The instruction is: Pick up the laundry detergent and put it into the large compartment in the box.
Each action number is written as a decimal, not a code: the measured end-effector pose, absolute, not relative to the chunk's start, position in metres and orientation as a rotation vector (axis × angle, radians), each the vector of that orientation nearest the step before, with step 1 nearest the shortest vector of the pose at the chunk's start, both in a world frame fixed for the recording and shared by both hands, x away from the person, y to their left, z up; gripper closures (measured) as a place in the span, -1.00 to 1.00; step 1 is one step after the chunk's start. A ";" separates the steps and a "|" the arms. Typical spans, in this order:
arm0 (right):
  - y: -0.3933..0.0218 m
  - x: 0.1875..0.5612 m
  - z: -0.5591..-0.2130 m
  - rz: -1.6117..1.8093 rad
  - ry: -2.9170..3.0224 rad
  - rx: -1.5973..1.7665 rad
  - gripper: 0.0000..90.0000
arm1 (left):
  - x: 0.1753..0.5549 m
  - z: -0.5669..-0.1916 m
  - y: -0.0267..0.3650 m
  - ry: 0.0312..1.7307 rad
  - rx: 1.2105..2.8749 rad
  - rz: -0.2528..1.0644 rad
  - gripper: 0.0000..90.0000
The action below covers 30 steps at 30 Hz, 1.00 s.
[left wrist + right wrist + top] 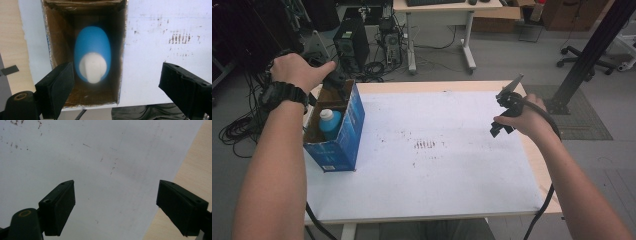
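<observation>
An open-topped blue cardboard box (343,135) stands at the left of the table. Inside it sits a blue bottle (330,122) with a white cap. In the left gripper view I look straight down on the bottle (92,47) and its cap (93,67) between the box's brown inner walls (58,37). My left gripper (117,68) hovers over the box opening with its jaws wide apart, touching nothing; in the high view this gripper (334,80) sits over the box's far end. My right gripper (501,127) is held over the right side of the white sheet, and its jaws (116,182) stand open and empty.
A white sheet (437,165) with small dark marks covers the wooden table (539,165). Beyond the table on the floor are a computer tower (351,42), tangled cables (237,130), a desk (442,10) and an office chair base (584,57). A black post (594,45) rises at right.
</observation>
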State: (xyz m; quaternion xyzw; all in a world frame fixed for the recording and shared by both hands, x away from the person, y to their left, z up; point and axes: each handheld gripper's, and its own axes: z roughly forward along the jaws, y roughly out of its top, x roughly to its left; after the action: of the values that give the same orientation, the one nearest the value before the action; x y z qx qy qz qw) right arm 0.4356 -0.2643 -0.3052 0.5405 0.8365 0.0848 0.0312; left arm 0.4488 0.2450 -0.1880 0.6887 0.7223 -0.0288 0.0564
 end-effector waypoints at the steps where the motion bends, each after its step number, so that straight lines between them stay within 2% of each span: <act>1: -0.265 0.435 -0.305 0.260 2.575 1.672 -0.66 | 0.449 -0.187 0.243 2.187 2.091 -0.091 -0.73; 30: -0.271 0.432 -0.299 0.276 2.569 1.674 -0.66 | 0.456 -0.174 0.163 2.064 2.212 -0.094 -0.76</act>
State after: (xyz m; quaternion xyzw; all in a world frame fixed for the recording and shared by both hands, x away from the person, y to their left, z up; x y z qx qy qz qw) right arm 0.4317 -0.2707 -0.2993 0.5436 0.8339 0.0897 0.0315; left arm 0.4557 0.1629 -0.1742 0.7296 0.6808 -0.0309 0.0573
